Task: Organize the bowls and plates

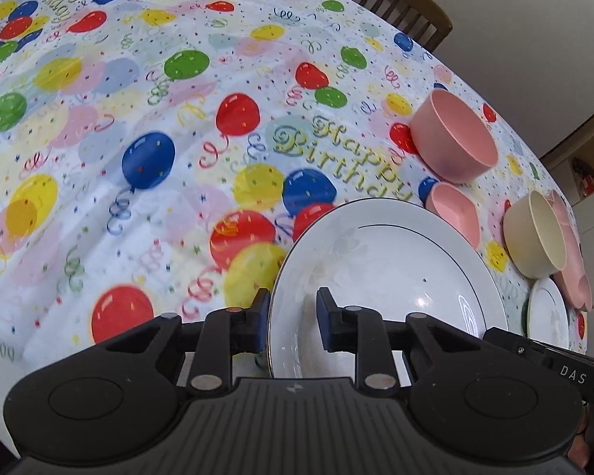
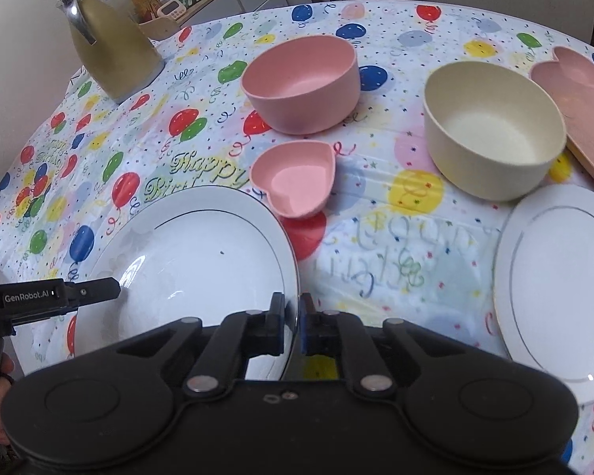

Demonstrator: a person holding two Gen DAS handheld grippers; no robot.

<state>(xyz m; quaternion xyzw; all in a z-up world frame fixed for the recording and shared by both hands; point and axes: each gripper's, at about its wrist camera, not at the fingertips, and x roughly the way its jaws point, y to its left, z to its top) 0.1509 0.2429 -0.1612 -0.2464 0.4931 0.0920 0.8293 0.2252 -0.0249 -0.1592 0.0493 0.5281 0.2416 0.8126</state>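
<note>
Right at the lens, my right claw (image 2: pixel 292 326) is clamped on the near right rim of the deep plate (image 2: pixel 194 253), pads pinching the edge. Over on the far side, lower left of that view, my left claw (image 2: pixel 117 289) reaches in over the opposite rim. From its own camera, the left claw (image 1: pixel 293 318) straddles the rim, one finger (image 1: pixel 259 312) outside, the other inside the bowl of the plate; it looks closed on the rim, though that grip is wider and I judge it less sure.

So the plate sits at lower centre, held at both sides, low over or on the tabletop (image 2: pixel 396 245). Good two-handed carrying means keeping both hands level and moving together, so neither rim twists out of the pads. China is slick; no jerks.

Watch the heart dish (image 2: pixel 293 178), just beyond the far rim, nearly touching. Lift clear before sliding anywhere. Pink bowl (image 2: pixel 301 83) upper centre, cream bowl (image 2: pixel 491 130) upper right, flat plate (image 2: pixel 558 304) at right. I reckon that flat plate is a likely stacking spot.
</note>
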